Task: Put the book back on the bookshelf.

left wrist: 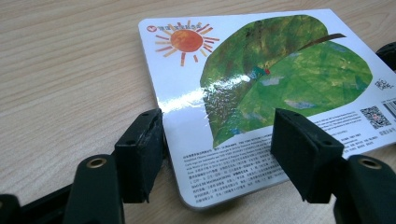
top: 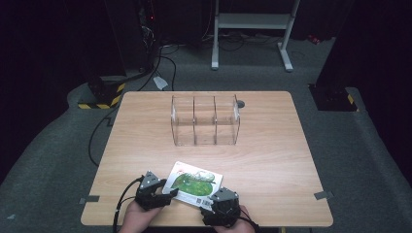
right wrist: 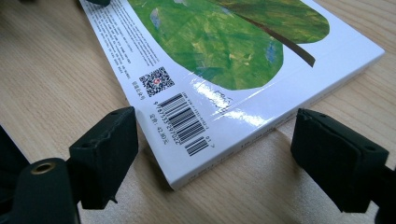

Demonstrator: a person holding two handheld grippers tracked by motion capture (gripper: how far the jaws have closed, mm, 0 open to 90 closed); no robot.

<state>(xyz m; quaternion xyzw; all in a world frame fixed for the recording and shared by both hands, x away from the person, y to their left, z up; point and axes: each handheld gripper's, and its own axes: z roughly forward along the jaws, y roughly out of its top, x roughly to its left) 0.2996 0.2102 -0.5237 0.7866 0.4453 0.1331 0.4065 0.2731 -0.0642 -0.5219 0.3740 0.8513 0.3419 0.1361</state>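
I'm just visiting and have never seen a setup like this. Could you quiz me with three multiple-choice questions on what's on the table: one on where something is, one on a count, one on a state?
1. Where does the book lie?
A. inside the organizer
B. at the table's near edge, between the claws
C. on the floor

2. How many compartments has the clear organizer?
A. two
B. three
C. five

3. How is the left claw?
A. open
B. shut on the book
C. shut on nothing

Answers: B, it lies flat by the hands; B, two dividers make three bays; A, its jaws stand apart across the book's corner.
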